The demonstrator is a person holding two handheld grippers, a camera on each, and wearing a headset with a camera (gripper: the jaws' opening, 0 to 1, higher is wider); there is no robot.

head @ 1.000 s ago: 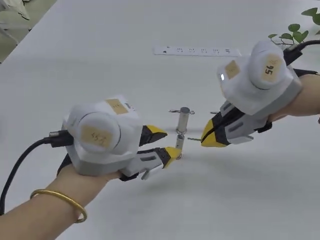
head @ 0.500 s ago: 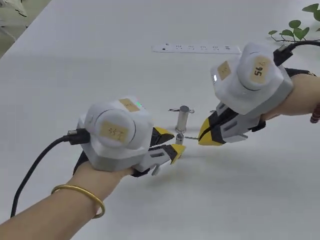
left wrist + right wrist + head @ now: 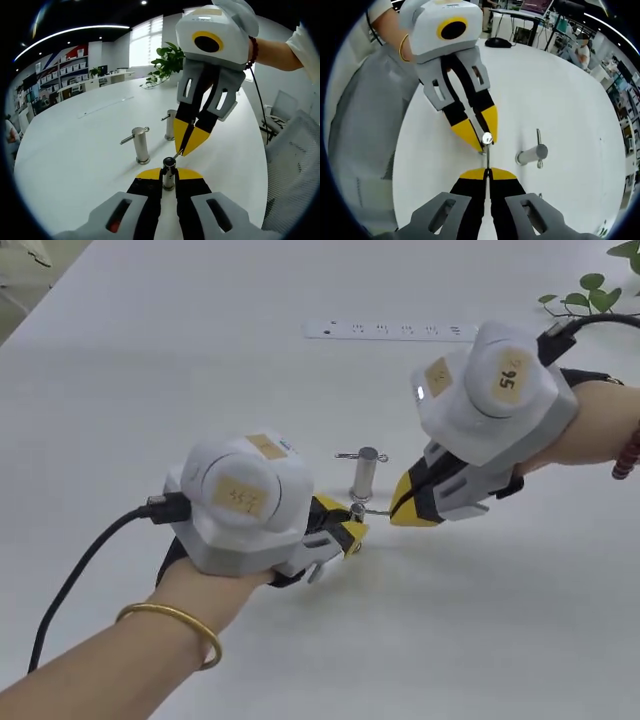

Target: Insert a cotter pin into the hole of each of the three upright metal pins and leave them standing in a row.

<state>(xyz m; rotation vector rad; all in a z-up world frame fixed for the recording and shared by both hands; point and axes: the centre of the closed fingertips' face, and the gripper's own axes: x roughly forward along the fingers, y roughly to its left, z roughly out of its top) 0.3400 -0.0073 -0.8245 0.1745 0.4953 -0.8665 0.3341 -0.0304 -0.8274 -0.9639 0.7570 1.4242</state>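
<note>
My left gripper [image 3: 345, 528] [image 3: 168, 175] is shut on a short upright metal pin [image 3: 168, 171] [image 3: 357, 511] standing on the white table [image 3: 200, 370]. My right gripper [image 3: 398, 512] [image 3: 488, 174] is shut on a thin cotter pin [image 3: 488, 159] [image 3: 176, 155], whose tip is at the held pin's head [image 3: 487, 138]. Just behind stands a second metal pin [image 3: 367, 472] [image 3: 140, 145] [image 3: 532, 154] with a cotter pin through its top. A third pin [image 3: 171, 125] stands beyond it, partly hidden by the right gripper [image 3: 192, 140].
A white power strip [image 3: 390, 331] lies at the far side of the table. A green plant [image 3: 590, 290] [image 3: 167, 62] is at the far right edge. A black cable [image 3: 90, 560] trails from the left gripper.
The two grippers have closed in on each other. The cotter pin's tip, a short way off the held metal pin before, now reaches its head.
</note>
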